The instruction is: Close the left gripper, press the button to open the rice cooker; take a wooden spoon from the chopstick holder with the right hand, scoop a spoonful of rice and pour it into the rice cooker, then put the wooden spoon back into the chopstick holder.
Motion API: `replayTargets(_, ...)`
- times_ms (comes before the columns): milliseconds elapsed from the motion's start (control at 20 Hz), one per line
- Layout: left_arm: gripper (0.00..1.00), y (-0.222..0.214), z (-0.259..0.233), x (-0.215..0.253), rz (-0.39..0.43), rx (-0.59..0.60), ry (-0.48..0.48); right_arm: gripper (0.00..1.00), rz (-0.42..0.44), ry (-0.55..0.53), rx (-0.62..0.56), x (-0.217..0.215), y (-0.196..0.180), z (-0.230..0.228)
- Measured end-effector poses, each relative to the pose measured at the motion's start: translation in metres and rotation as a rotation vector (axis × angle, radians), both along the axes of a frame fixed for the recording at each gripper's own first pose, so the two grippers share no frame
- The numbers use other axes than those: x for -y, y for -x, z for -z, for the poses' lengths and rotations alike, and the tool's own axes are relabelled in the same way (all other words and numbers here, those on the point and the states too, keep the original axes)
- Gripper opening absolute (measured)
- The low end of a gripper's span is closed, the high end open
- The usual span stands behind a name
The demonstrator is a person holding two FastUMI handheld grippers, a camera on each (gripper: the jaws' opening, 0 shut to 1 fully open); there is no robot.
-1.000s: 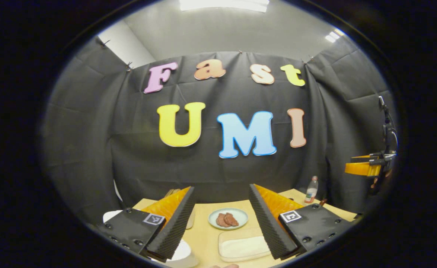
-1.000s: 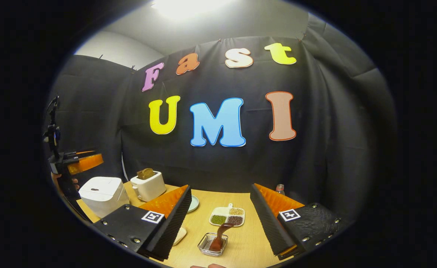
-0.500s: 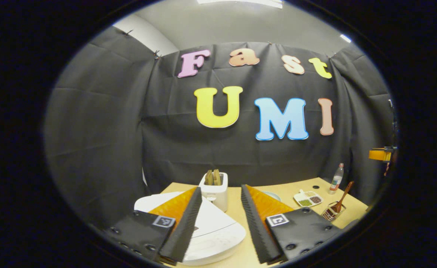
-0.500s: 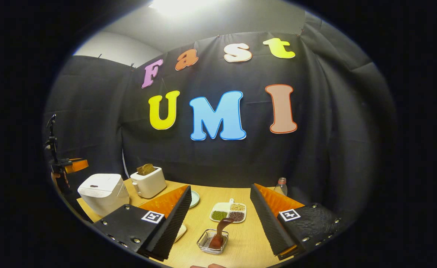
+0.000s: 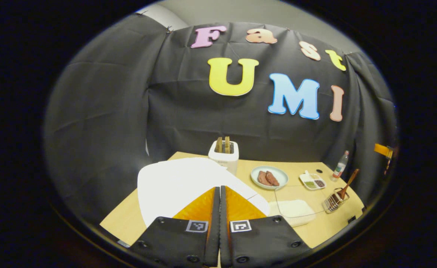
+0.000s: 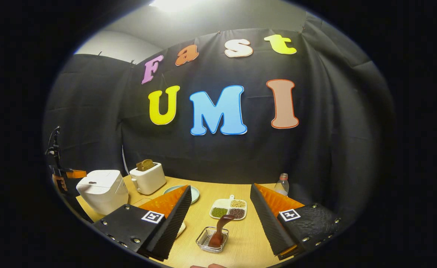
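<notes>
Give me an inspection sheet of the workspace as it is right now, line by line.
Surface: light wooden table, things spread across it.
Job's things: white rice cooker, lid down; wooden spoon standing in the wire chopstick holder; clear tub of rice near the table's front.
Clutter: toaster with bread, plate of meat, divided dish of beans, bottle.
Grippers: left gripper fingers together, over the cooker's lid; right gripper open, holding nothing, the spoon ahead of the gap.
Cables: nothing seen.
Surroundings: black cloth wall, ceiling light above.
</notes>
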State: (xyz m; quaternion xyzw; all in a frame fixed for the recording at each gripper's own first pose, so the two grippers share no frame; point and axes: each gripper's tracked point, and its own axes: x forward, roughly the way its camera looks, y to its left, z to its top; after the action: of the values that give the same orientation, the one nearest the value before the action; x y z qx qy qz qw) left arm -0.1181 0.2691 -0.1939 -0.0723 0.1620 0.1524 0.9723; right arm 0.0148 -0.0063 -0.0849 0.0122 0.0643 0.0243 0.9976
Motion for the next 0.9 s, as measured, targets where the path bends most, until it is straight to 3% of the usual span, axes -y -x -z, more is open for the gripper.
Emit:
replayTargets(150, 0.08, -0.007, 0.014, 0.000, 0.017, -0.029, 0.047, 0.97, 0.000, 0.000, -0.001, 0.000, -0.002, 0.003)
replayTargets(400, 0.08, -0.020, 0.046, -0.014, -0.014, -0.117, 0.045, 0.97, 0.001, 0.007, -0.016, 0.002, -0.003, 0.012)
replayTargets(550, 0.08, -0.021, 0.055, -0.016, -0.035, -0.126, 0.096, 0.97, 0.006, 0.002, -0.027, 0.005, -0.004, 0.017)
replayTargets(600, 0.12, -0.022, 0.055, -0.017, -0.039, -0.128, 0.129, 0.97, 0.005, -0.002, -0.027, 0.006, -0.003, 0.018)
replayTargets(650, 0.07, -0.019, 0.048, -0.018, -0.040, -0.116, 0.141, 0.97, -0.001, -0.007, -0.027, 0.004, -0.003, 0.019)
replayTargets(700, 0.12, -0.017, 0.039, -0.021, -0.059, -0.098, 0.135, 0.97, -0.004, -0.005, -0.027, 0.004, -0.002, 0.021)
replayTargets(750, 0.08, -0.014, 0.019, -0.023, -0.063, -0.057, 0.104, 0.97, -0.004, 0.003, -0.025, 0.005, -0.002, 0.022)
replayTargets(800, 0.25, -0.013, -0.006, -0.023, -0.071, -0.001, 0.051, 0.97, 0.001, 0.012, -0.025, 0.007, -0.003, 0.023)
replayTargets(900, 0.75, -0.015, -0.056, -0.021, -0.088, 0.111, -0.092, 0.97, 0.002, 0.011, -0.028, 0.007, -0.003, 0.026)
